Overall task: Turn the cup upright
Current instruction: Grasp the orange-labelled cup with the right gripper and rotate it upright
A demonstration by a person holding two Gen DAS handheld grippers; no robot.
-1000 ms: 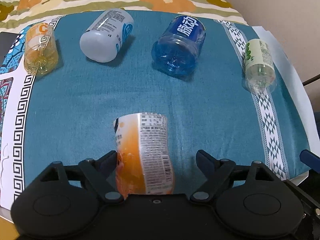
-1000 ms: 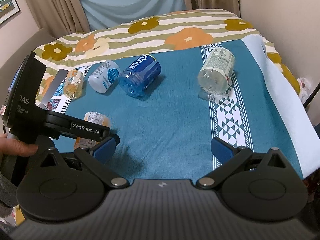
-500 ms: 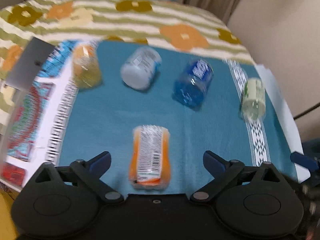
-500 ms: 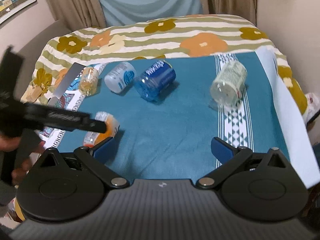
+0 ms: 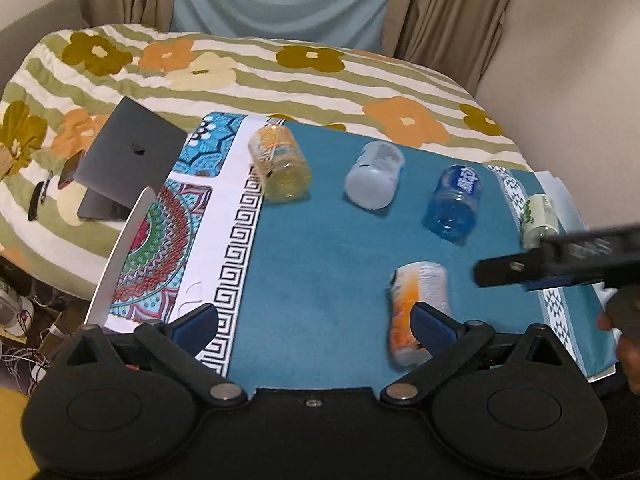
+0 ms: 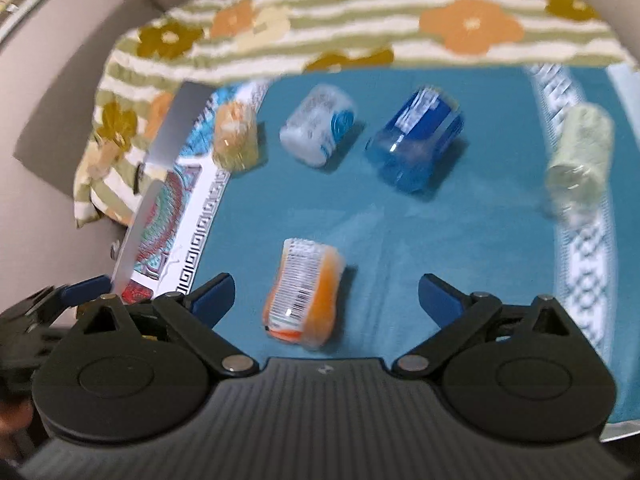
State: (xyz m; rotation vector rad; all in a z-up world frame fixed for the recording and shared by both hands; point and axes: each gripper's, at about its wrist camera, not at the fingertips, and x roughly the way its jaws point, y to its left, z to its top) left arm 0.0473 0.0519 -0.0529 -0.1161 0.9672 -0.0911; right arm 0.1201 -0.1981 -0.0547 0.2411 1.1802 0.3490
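Note:
An orange cup (image 6: 303, 290) with a white barcode label lies on its side on the teal cloth (image 6: 400, 240). It also shows in the left wrist view (image 5: 416, 300), partly behind my left gripper's right finger. My right gripper (image 6: 326, 294) is open and empty, its jaws on either side of the cup's near end, above it. My left gripper (image 5: 316, 322) is open and empty, pulled back left of the cup. The right gripper's black body (image 5: 560, 260) shows at the right of the left wrist view.
Several other cups lie on their sides further back: yellow-orange (image 5: 280, 164), white (image 5: 374, 180), blue (image 5: 454, 200), green-labelled (image 5: 538, 216). A laptop (image 5: 128, 160) sits on the flowered bed at left. A patterned cloth (image 5: 168, 248) borders the teal one.
My left gripper has let the orange cup lie and drawn back, up and to the left. My right gripper has swung left and now frames the orange cup.

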